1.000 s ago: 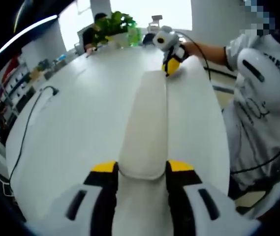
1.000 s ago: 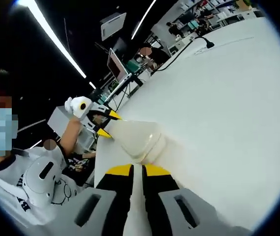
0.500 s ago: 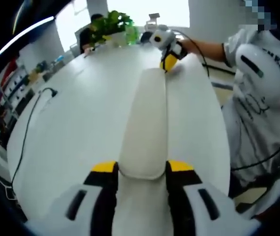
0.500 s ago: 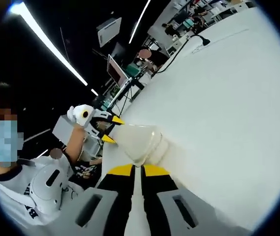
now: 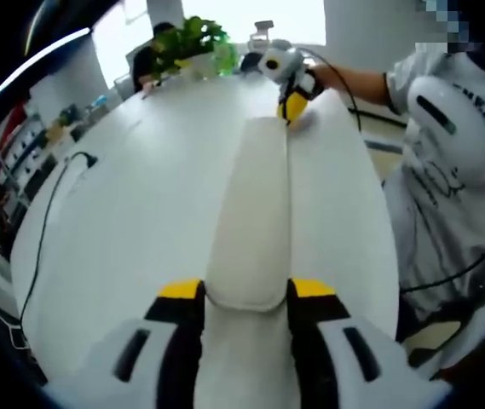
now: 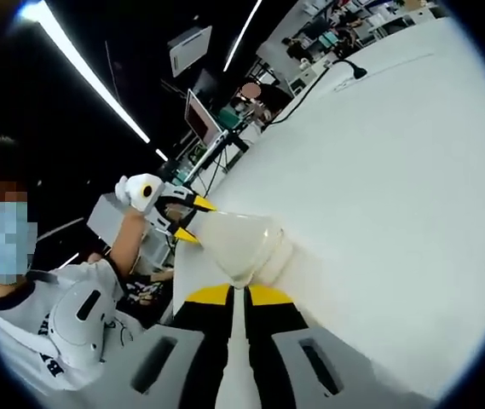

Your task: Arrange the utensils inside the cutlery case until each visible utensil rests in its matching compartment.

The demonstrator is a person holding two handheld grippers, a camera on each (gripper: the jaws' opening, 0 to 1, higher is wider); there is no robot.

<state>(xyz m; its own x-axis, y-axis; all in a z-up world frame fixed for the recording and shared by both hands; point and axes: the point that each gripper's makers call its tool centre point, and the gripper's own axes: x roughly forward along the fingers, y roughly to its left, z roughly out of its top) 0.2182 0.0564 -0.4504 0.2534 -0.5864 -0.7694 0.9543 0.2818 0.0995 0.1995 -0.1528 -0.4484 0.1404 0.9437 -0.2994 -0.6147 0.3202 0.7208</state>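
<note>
Still, both tongs stay clamped on the cutlery case (image 5: 251, 221): left tongs (image 5: 246, 294) near end, right tongs (image 6: 240, 296) far end above the worktop (image 5: 140, 196).

Cream-white cutlery case (image 5: 251, 221) on white surface (image 5: 140, 204); yellow-tipped black left tool (image 5: 246, 294); green plant (image 5: 193, 41) beyond the case

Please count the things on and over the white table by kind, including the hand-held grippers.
Hand-held grippers: 2, the left hand-held gripper and the right hand-held gripper, each shut on one end of the case
Case: 1
Cable: 1
Plant: 1
Total: 5
</note>
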